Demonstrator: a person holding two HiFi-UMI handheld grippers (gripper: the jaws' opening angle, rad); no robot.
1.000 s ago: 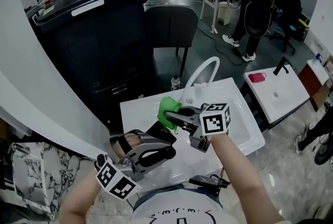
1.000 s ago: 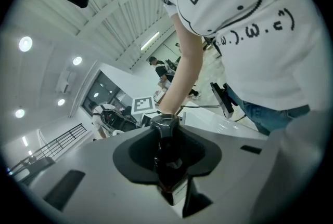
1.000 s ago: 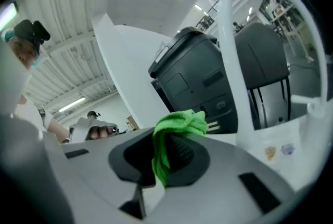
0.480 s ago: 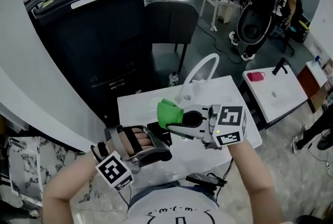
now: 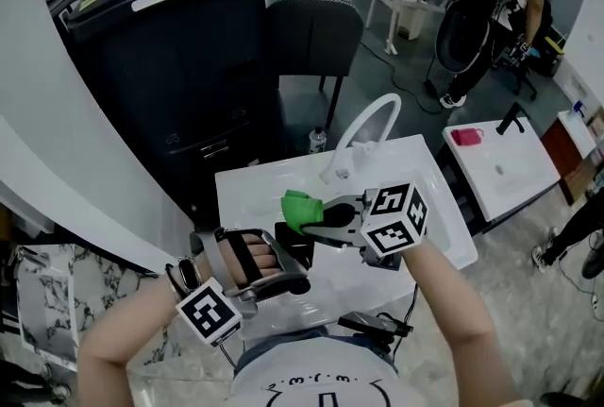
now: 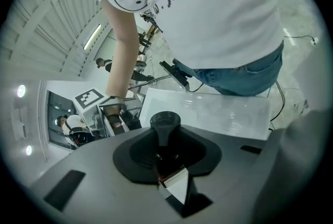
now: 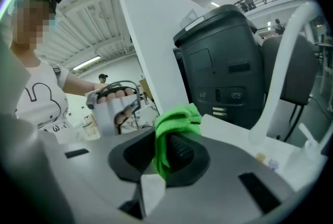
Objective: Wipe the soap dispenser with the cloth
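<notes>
Past the far edge of my white surface (image 5: 439, 240) a pale arched faucet (image 5: 370, 117) rises, with a small bottle (image 5: 318, 143) on the floor near it. Behind stand a dark chair (image 5: 311, 42) and a big black lidded bin (image 5: 170, 56) — off right, a second white basin (image 5: 510, 171) carries a pink object (image 5: 465, 138).

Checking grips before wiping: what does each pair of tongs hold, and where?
Left tongs: soap dispenser, clamped by the neck. Right tongs: green cloth, pinched at a bunched fold.
</notes>
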